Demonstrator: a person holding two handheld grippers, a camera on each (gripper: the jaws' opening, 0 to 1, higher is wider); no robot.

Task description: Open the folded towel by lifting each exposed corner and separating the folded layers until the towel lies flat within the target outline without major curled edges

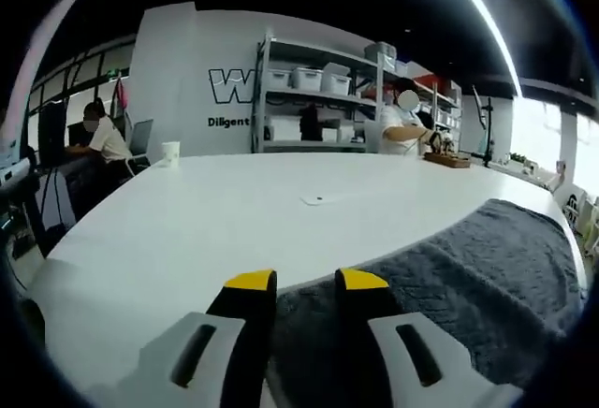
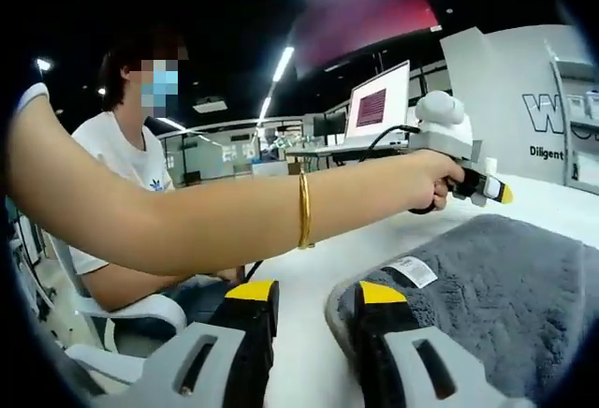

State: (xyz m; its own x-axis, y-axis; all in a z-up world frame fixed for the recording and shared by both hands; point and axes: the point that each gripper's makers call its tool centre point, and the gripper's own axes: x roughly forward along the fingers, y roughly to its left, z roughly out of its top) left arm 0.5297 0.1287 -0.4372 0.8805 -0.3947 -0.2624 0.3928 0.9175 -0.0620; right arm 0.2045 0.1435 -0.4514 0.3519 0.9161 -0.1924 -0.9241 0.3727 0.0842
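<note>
Grey towel (image 1: 449,286) flat on white table (image 1: 187,230), its edge beneath both grippers' parted, empty jaws.

Office room around a white table

A paper cup (image 1: 170,152) stands on the white table (image 1: 215,221), metal shelves (image 1: 318,94) with storage boxes (image 1: 306,78) line the far wall, and an open laptop (image 2: 378,107) glows pink.

White T-shirt (image 2: 108,160), gold bangle (image 2: 304,209); black fingers (image 1: 251,333) with yellow tips.
</note>
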